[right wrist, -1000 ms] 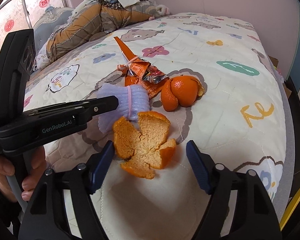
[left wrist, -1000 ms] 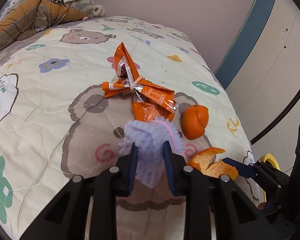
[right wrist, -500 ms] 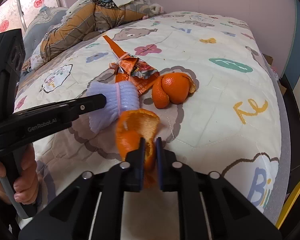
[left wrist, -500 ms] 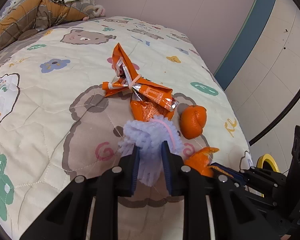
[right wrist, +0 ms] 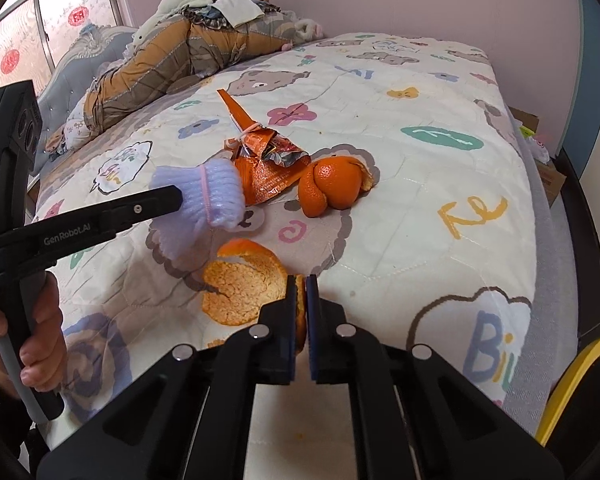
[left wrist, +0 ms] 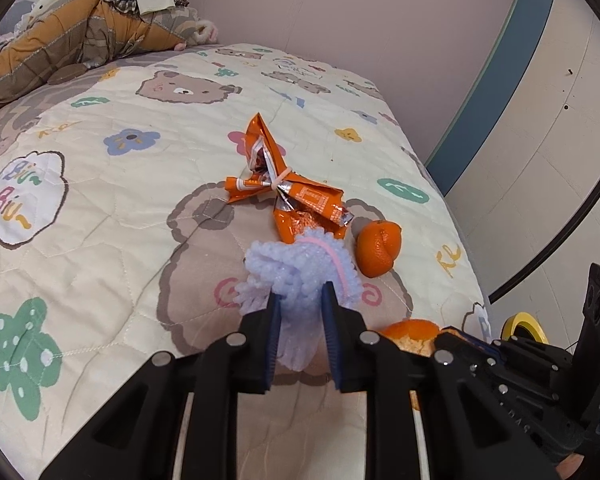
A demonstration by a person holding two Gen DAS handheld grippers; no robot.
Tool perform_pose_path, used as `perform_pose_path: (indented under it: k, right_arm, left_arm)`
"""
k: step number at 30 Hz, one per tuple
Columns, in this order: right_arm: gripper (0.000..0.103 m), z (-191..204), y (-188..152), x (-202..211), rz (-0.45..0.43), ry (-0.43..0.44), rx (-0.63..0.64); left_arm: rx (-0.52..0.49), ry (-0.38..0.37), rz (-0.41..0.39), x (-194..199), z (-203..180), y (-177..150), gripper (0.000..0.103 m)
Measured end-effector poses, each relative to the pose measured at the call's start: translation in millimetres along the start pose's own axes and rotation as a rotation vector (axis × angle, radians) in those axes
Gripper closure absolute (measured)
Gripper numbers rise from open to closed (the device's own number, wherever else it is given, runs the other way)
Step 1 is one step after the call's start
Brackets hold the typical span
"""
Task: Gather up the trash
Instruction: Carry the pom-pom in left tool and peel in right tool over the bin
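My left gripper (left wrist: pixel 300 304) is shut on a pale lilac foam fruit net (left wrist: pixel 300 268) with a pink band, lifted just off the quilt; the net (right wrist: pixel 204 196) also shows in the right wrist view, clamped by the left gripper's finger (right wrist: pixel 156 202). My right gripper (right wrist: pixel 301 284) is shut on a flat orange peel (right wrist: pixel 240 288), raised a little above the bed; that peel (left wrist: pixel 412 330) pokes out at the lower right of the left wrist view. A crumpled orange snack wrapper (left wrist: pixel 296 196) and a second curled orange peel (left wrist: pixel 378 246) lie on the bed beyond.
The bed's bear-print quilt (right wrist: pixel 420 184) drops off at the right edge. A heap of clothes (right wrist: pixel 180 52) lies at the head end. A yellow rim (right wrist: pixel 572 376) shows by the bed's lower right corner. A person's hand (right wrist: pixel 36 344) grips the left gripper's handle.
My right gripper went from open around the flat peel to shut on it, and the peel folded and lifted. My left gripper, holding the foam net, rose slightly off the quilt.
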State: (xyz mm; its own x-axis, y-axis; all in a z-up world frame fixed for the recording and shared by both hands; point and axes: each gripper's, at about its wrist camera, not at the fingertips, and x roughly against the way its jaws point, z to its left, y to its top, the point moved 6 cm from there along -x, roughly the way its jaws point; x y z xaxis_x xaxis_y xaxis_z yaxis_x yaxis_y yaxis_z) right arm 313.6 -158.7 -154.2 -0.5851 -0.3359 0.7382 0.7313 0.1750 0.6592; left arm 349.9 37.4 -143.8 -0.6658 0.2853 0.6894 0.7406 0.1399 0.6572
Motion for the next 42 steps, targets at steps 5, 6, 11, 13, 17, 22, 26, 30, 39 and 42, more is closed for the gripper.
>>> perform_pose_path:
  k: [5,6,11,13,17,22,26,30,39,42]
  right_arm:
    - [0.099,-1.9,-6.3,23.5,-0.011,0.001,-0.017]
    - [0.099,-1.8,-8.1,29.4,-0.014,0.002,-0.016]
    - [0.099,-2.6,-18.2,60.0,-0.020,0.009,-0.023]
    - [0.099,-3.5,-22.3,71.5,-0.023,-0.001,-0.019]
    - [0.099,-8.0,-31.0,95.0,-0.030,-0.016,-0.030]
    - [0.099,-16.8,-38.2,128.6,-0.061,-0.032,-0.037]
    - [0.099,-26.8,-40.5,150.7,-0.086,-0.050,-0.055]
    - [0.099,-41.1,-42.4,170.5,-0.105,-0.061,-0.086]
    - [0.099,-79.2,-46.7,199.2,-0.142,-0.100,-0.138]
    - [0.099,-94.0,-47.8,206.8,-0.154,-0.119,-0.153]
  left_arm:
    - [-0.021,0.012,-0.007,21.4,2.1,-7.2,0.084]
    - [-0.024,0.016,-0.006,25.6,3.0,-9.3,0.084]
    - [-0.043,0.020,-0.005,46.4,6.0,-23.1,0.084]
    - [-0.046,0.021,-0.003,54.4,5.7,-29.0,0.084]
    - [-0.045,0.014,-0.016,71.3,4.0,-37.7,0.084]
    - [-0.046,0.012,-0.008,85.6,0.1,-46.6,0.084]
    - [-0.065,0.009,-0.007,93.1,-10.9,-50.9,0.084]
    - [-0.079,0.002,0.012,93.4,-27.1,-54.0,0.084]
    - [-0.123,-0.042,0.022,85.1,-76.1,-50.9,0.084]
    - [-0.159,-0.055,0.019,80.2,-99.2,-50.4,0.084]
